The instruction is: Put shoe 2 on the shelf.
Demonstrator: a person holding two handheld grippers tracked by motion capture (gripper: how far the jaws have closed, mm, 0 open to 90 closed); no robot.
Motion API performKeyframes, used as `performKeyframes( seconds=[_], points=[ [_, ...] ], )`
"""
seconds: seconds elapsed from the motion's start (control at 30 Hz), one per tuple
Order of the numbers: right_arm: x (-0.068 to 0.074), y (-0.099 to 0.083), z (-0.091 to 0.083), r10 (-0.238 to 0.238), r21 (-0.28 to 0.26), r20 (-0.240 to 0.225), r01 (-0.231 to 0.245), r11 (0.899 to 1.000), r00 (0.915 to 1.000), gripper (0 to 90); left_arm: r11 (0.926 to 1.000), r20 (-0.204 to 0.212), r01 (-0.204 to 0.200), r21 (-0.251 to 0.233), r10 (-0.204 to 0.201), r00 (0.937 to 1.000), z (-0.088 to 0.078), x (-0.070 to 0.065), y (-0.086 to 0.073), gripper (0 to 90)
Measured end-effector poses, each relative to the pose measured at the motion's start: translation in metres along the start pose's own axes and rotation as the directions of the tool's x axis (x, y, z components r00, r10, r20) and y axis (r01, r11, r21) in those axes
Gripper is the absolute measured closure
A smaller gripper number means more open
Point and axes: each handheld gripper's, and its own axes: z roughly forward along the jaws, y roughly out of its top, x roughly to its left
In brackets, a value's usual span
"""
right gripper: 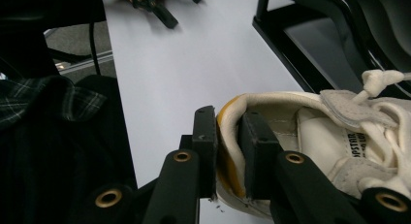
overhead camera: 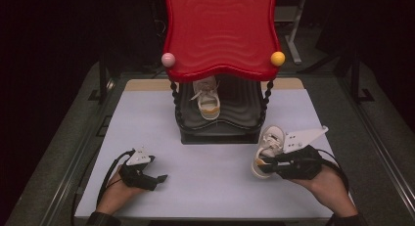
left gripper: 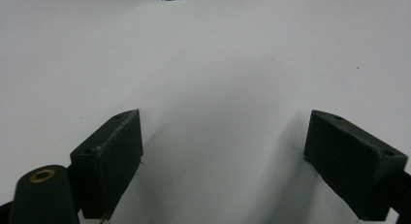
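Note:
A white sneaker (overhead camera: 269, 142) with a tan heel hangs just above the table, right of the rack's front corner. My right gripper (overhead camera: 264, 163) is shut on its heel collar; in the right gripper view one pad sits inside the sneaker (right gripper: 339, 151) and one outside, at the right gripper (right gripper: 228, 136). A second white sneaker (overhead camera: 207, 100) stands on the rack's black lower shelf (overhead camera: 240, 116), toe toward me. My left gripper (overhead camera: 159, 168) rests on the white table at the left. In its own view the left gripper (left gripper: 223, 151) is wide open over bare tabletop.
The rack has a red wavy top tray (overhead camera: 220, 30) with a pink ball (overhead camera: 168, 59) and a yellow ball (overhead camera: 277, 58) at its front corners, on black twisted posts. The white table (overhead camera: 147, 118) ends close to both hands at the front.

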Motion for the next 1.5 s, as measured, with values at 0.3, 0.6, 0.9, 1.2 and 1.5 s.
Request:
performKeyframes(
  seconds=[0.3,0.6,0.9,1.2,1.5],
  points=[
    [0.004,0.017,0.012,-0.045,-0.006,-0.036,0.045,0.999,0.9983,77.7,1.0,0.0,0.001,0.0,-0.001,1.0,0.0,0.0,0.0,13.0],
    [0.005,0.044,0.026,-0.109,-0.009,-0.063,0.109,0.994,0.992,77.7,1.0,0.0,0.0,0.0,0.0,1.0,0.0,0.0,0.0,13.0],
    [-0.007,0.068,0.035,-0.148,-0.014,-0.063,0.147,0.989,0.9871,77.7,1.0,0.0,0.0,-0.001,0.0,1.0,0.0,0.0,0.0,13.0],
    [-0.03,0.089,0.044,-0.165,0.01,-0.048,0.165,0.986,0.9852,77.7,1.0,0.0,0.001,-0.001,-0.001,1.0,0.0,0.0,0.0,13.0],
    [-0.059,0.112,0.052,-0.17,0.029,-0.024,0.17,0.985,0.9852,77.7,1.0,0.0,0.001,-0.001,-0.001,1.0,0.0,0.0,0.0,13.0]
  ],
)
